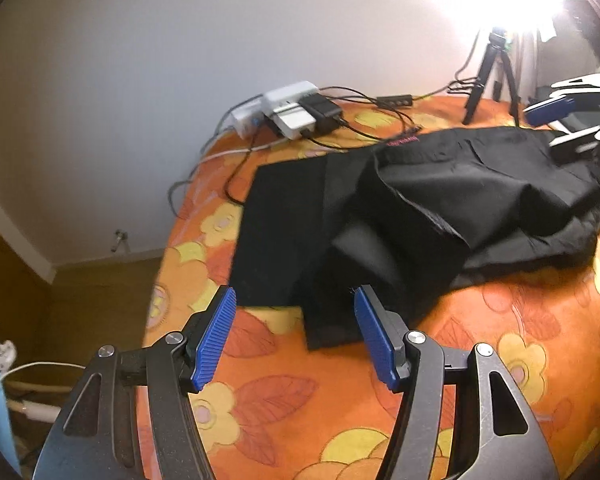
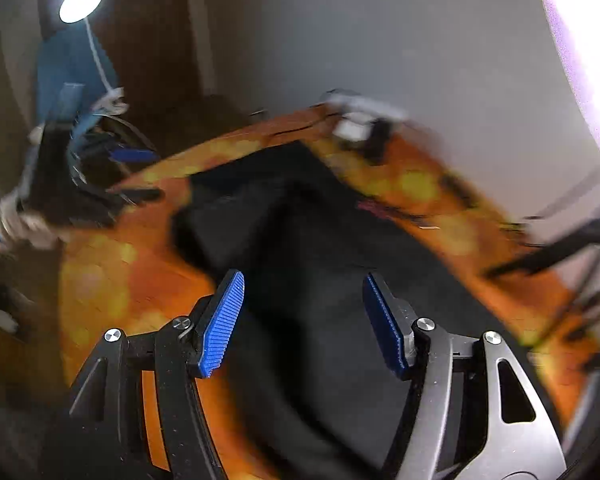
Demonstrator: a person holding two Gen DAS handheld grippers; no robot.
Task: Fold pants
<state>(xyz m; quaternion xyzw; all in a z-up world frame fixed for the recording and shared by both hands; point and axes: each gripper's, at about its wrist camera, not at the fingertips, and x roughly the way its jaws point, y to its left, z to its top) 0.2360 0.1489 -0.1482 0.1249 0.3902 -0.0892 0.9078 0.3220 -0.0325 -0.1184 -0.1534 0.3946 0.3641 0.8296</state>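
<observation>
The pants (image 1: 420, 200) lie on the bed (image 1: 300, 400), legs to the left, bunched part to the right. Behind them, at the far edge by the wall, sit chargers (image 1: 296, 112) with cables; a tripod (image 1: 492, 76) stands far right.

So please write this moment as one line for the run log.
task: fold pants | left gripper: jaws open, empty | right gripper: jaws open, empty | black pants: partly folded, rumpled, on orange floral cover
</observation>
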